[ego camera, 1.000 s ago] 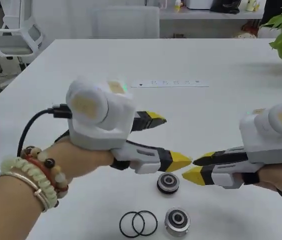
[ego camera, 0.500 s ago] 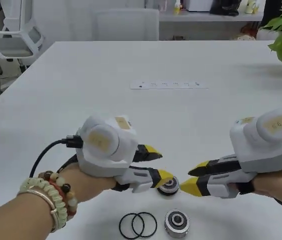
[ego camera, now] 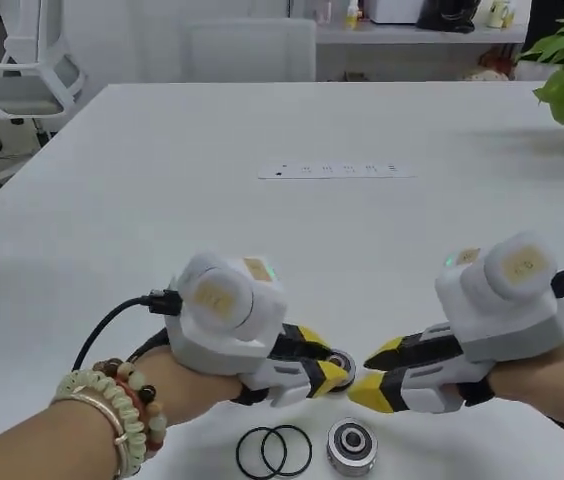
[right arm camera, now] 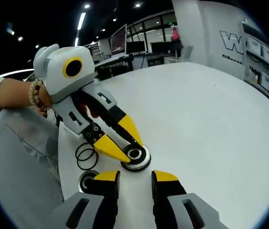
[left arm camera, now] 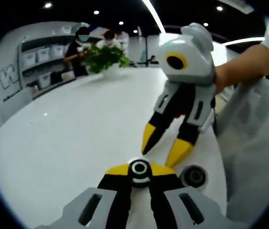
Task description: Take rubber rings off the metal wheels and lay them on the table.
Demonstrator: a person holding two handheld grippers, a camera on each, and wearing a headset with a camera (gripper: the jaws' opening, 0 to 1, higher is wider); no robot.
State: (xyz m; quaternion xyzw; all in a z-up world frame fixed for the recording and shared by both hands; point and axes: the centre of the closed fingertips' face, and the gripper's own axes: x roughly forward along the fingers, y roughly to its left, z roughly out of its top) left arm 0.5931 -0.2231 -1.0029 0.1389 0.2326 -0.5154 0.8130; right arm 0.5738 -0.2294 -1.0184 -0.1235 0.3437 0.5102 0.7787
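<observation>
Left gripper (ego camera: 332,362) lowered, fingers (ego camera: 330,377) pinching round metal wheel (ego camera: 344,360), right gripper (ego camera: 365,375) fingers (ego camera: 374,394) spread at wheel's 3 o'clock.

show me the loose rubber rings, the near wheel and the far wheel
rubber rings (ego camera: 275,430), head view, where the two cross
near wheel (ego camera: 353,440), head view, its hub
far wheel (left arm camera: 139,168), left gripper view, its hub

My head view is bright and even, the white table (ego camera: 212,130) showing only faint soft shadows at lower centre, while both my gripper views bow hard toward their edges, ceiling lights (left arm camera: 150,12) glare at the top, and the left one looks soft.
</observation>
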